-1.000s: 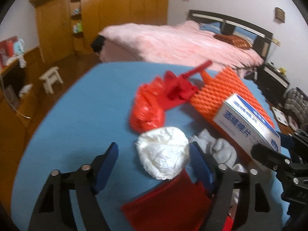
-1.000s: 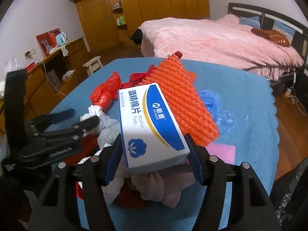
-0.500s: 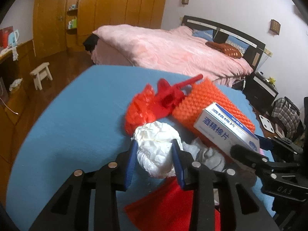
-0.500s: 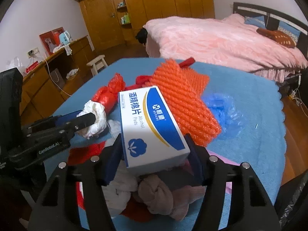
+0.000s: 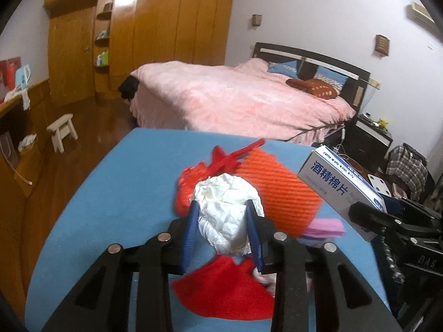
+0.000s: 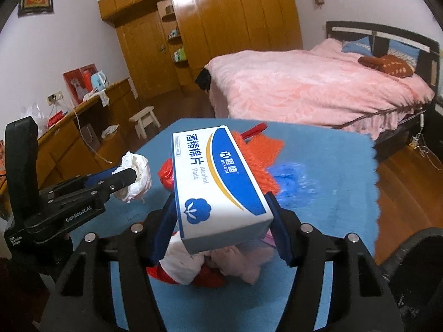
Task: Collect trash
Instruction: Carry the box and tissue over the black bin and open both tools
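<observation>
Your left gripper point(image 5: 221, 213) has its jaws clamped on the crumpled white paper point(image 5: 228, 210); your right gripper point(image 6: 221, 221) clamps the alcohol pads box point(image 6: 218, 182). Both hang tilted downward above the blue desk point(image 5: 116, 193).

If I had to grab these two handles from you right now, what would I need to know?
Left claw: has just closed on the crumpled white paper wad, held clear of the blue table.
Right claw: clamped on the alcohol pads box, also held clear of the table.
On the table: orange foam netting, red plastic bag, blue plastic wrap, red cloth, pink sheet, pale rags.
Done: two pieces picked up.
Left: drop both wherever trash goes (no bin in view), then gather the rest.
</observation>
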`<state>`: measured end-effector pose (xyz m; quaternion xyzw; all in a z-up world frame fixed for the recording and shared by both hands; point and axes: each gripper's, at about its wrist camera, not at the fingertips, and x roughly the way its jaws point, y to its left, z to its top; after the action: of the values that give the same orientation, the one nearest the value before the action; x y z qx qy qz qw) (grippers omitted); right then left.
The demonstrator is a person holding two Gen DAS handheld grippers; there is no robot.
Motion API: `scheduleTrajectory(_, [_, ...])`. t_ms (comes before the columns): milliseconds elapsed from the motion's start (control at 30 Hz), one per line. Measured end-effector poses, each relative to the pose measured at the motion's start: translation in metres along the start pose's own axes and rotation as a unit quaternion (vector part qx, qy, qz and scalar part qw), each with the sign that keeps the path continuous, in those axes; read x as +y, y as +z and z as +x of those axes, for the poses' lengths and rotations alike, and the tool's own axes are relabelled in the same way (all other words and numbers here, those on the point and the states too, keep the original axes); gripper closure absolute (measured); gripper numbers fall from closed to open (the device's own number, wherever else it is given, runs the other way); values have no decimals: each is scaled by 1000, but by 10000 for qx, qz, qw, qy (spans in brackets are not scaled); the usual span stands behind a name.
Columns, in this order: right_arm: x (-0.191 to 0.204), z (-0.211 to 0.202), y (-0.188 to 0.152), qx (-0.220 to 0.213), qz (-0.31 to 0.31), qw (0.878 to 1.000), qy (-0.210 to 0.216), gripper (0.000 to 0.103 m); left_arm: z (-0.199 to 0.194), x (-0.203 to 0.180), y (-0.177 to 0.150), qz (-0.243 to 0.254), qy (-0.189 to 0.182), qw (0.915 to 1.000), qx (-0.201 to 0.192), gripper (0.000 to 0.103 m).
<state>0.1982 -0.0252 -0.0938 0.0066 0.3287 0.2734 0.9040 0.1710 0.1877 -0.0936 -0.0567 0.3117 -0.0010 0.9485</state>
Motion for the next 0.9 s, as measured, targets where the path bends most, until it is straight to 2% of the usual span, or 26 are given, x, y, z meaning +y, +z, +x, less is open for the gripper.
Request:
scheduleTrajectory(200, [-25,-46,-11,-193,133,9984,-509,43,-9,-41,0,193,-335,9992,-64,70])
scheduleTrajectory(400, [-66,-92,-35,-224,463,9930,-1061,43,-8,-95,-5,415,-884,9952,44,70])
scheduleTrajectory(600, [-107,-133,-66,-180,822,9832,-1621,43,-4,-155,-15,713,-1429,9870,164,70])
scheduleTrajectory(900, [-162,-182,-112,-78,1219,9634,-2385,43,-2,-243,-33,1162,-2192,9681,352,70])
